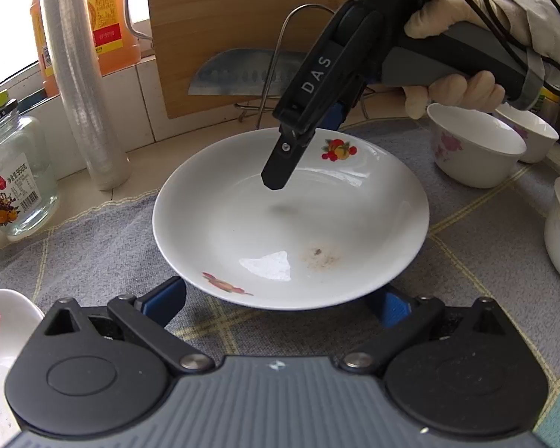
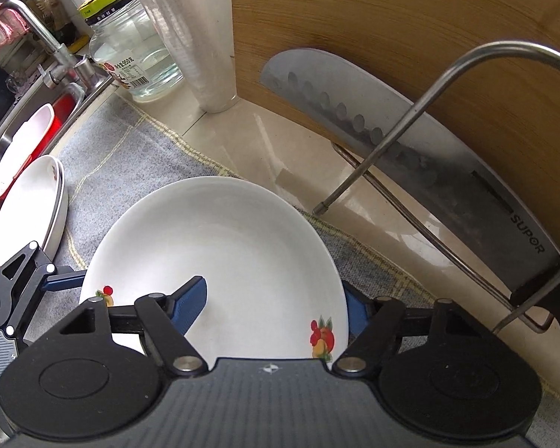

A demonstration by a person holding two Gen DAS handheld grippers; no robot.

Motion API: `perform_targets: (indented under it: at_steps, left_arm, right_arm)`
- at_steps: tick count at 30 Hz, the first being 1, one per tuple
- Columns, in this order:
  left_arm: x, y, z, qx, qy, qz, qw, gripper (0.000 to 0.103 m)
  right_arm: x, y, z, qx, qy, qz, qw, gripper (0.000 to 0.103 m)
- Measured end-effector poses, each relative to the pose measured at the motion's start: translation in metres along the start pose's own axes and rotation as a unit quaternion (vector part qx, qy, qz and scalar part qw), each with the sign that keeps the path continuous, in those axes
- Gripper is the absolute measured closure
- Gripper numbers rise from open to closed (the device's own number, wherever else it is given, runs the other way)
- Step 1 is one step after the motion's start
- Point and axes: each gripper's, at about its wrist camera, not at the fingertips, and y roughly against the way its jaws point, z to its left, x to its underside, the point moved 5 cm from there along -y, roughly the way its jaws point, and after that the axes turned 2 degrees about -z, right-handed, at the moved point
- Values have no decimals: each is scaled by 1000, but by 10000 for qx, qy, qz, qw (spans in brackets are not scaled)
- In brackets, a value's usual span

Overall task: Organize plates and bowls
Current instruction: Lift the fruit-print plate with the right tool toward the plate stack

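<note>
A white plate (image 1: 291, 220) with fruit decals lies flat on the grey cloth (image 1: 104, 239), a brown smear near its front. My left gripper (image 1: 280, 291) is open and wide at the plate's near rim, which hides its blue fingertips (image 1: 168, 298). My right gripper (image 1: 304, 155), held by a gloved hand (image 1: 455, 89), points steeply down over the far rim. In the right wrist view this gripper (image 2: 274, 291) straddles the rim of the plate (image 2: 224, 246): one pad hangs over the inside, the other sits just outside, with a clear gap. It is open.
Three flowered white bowls (image 1: 474, 145) stand at the right. Stacked white plates (image 2: 30, 201) sit beside the sink (image 2: 18, 127). Behind are a cutting board (image 2: 392, 37), a cleaver (image 2: 392, 138) in a wire rack (image 2: 358, 175), a glass jar (image 1: 15, 171), stacked plastic cups (image 1: 78, 74) and an oil bottle (image 1: 108, 18).
</note>
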Motion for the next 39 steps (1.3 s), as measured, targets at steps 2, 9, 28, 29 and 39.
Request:
perform_targets:
  at_steps: [2, 9, 28, 29, 39]
  left_arm:
    - [0, -1, 0, 26, -3, -10, 10000, 1]
    - [-2, -1, -2, -14, -152, -66, 9999, 0]
    - [-2, 4, 2, -181, -186, 3, 9997, 2]
    - [-1, 5, 1, -163, -218, 10, 9996, 2]
    - [0, 5, 2, -75, -190, 32, 9998, 1]
  right_arm:
    - [0, 0, 0, -34, 19, 16, 10000, 23]
    - [-3, -2, 0, -103, 86, 50, 9999, 24]
    - [1, 1, 7, -251, 95, 120, 9996, 24]
    - [2, 0, 7, -271, 84, 136, 9995, 24]
    - [-3, -2, 1, -467, -100, 96, 9988, 25]
